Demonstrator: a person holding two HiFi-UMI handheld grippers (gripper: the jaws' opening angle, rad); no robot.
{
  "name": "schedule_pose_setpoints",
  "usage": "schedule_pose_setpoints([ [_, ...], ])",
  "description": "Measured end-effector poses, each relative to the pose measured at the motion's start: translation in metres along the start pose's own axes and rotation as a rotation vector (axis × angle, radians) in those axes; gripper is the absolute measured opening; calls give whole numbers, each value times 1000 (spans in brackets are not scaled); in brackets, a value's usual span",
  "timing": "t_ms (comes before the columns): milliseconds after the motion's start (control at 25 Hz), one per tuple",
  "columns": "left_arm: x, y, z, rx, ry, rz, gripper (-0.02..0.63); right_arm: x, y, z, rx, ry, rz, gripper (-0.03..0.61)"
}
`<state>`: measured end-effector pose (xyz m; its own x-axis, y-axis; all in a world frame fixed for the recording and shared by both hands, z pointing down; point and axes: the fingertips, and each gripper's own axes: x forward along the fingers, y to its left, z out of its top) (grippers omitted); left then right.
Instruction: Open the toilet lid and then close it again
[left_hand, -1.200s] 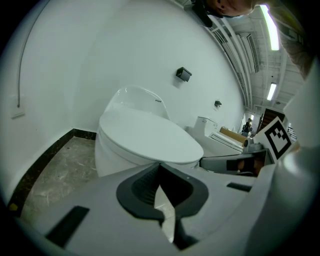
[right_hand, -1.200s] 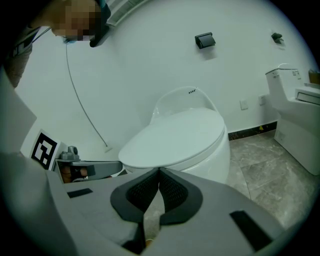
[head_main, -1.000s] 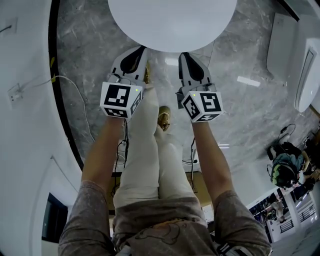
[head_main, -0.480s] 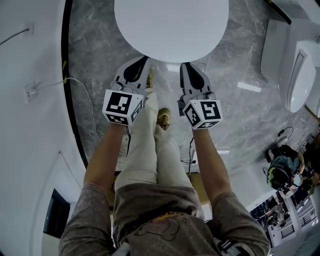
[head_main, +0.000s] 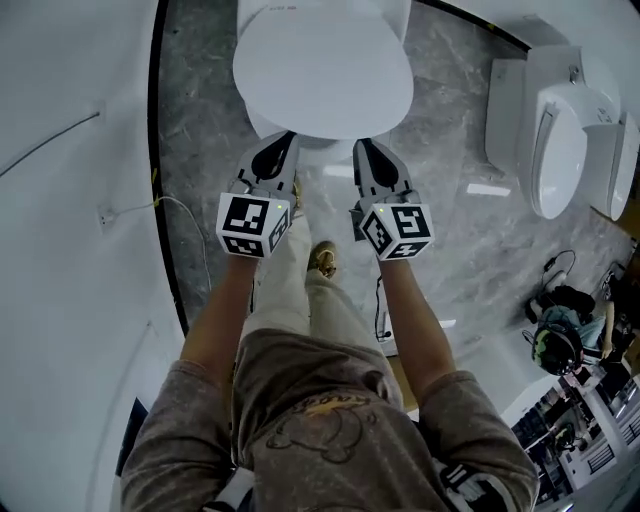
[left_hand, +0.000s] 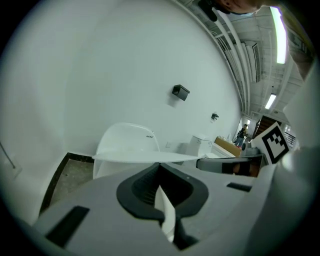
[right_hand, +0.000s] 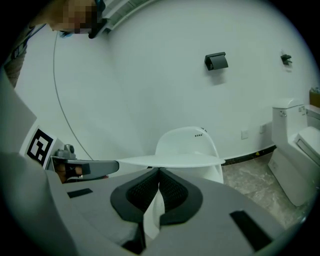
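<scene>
Left tool (head_main: 284, 138), right tool (head_main: 362, 145) drawn back near closed toilet lid (head_main: 322, 70); jaws together.

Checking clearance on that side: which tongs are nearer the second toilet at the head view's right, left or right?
Right. The right tongs hover to the left of the second toilet, apart from it; the left tongs sit farther left, beyond the right ones.

a bathroom showroom: several white toilets (head_main: 560, 140) stand right of the nearest toilet (head_main: 322, 70) on a grey marble floor (head_main: 460, 215).
</scene>
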<state>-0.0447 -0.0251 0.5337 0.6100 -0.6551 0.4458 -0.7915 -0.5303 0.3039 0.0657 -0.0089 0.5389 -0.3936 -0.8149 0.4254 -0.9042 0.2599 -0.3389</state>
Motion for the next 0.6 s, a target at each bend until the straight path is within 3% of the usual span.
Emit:
schedule_pose_setpoints([
  [280, 24, 1, 93, 29, -28, -35, 8, 20, -10, 93, -2, -56, -27, 26],
  [600, 59, 19, 170, 36, -83, -19, 8, 57, -25, 169, -17, -94, -8, 26],
])
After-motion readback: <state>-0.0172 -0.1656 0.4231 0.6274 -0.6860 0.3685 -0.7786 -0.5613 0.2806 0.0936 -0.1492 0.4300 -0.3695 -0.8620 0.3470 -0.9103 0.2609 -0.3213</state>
